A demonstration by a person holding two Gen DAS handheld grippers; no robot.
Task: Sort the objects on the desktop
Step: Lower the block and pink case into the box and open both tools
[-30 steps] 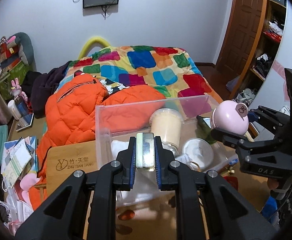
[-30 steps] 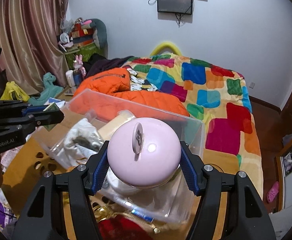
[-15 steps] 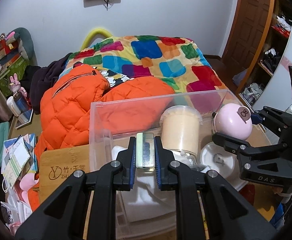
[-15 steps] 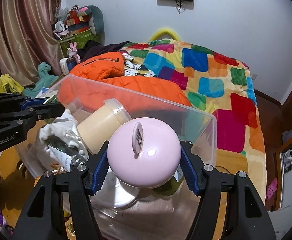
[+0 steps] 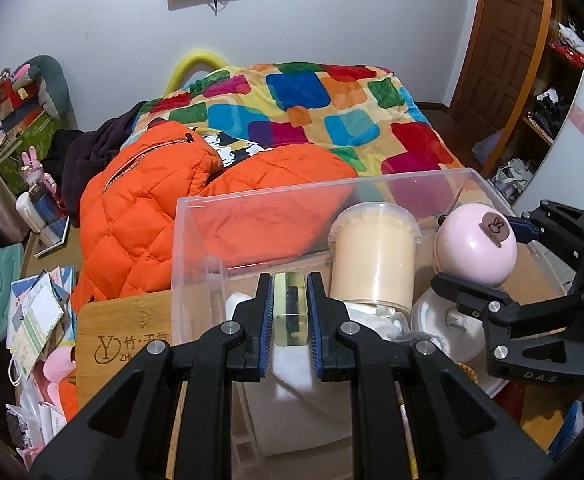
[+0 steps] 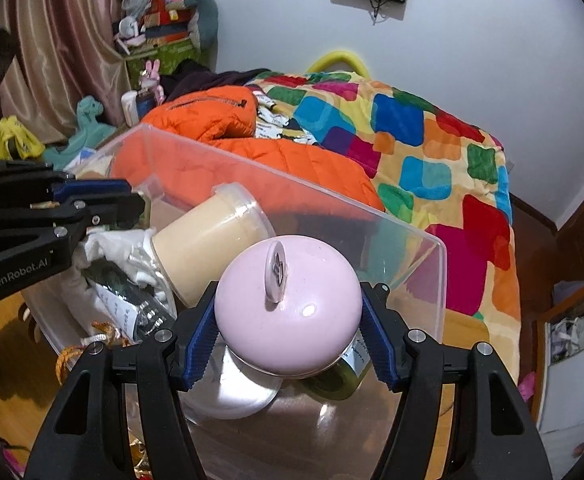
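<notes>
My left gripper [image 5: 289, 300] is shut on a small clear greenish block [image 5: 290, 306] and holds it over the left part of a clear plastic box [image 5: 196, 240]. My right gripper [image 6: 288, 332] is shut on a pink round object [image 6: 292, 304] with a small tab on top, inside the box's right part [image 6: 420, 256]; the pink object also shows in the left wrist view [image 5: 477, 245]. In the box lie a cream-coloured lidded cup [image 5: 374, 256], a white round lid [image 5: 448, 328], white cloth [image 5: 292, 364] and a green-labelled bottle [image 6: 124, 296].
The box stands on a wooden table [image 5: 124, 332] with a printed logo. Behind it is a bed with an orange padded jacket [image 5: 140, 216] and a multicoloured blanket [image 5: 312, 112]. Papers and toys [image 5: 32, 312] crowd the left. A door and shelves [image 5: 532, 60] stand at the right.
Both grippers have moved forward and down into the box with their objects. The pink object now sits lower, next to the cream cup.
</notes>
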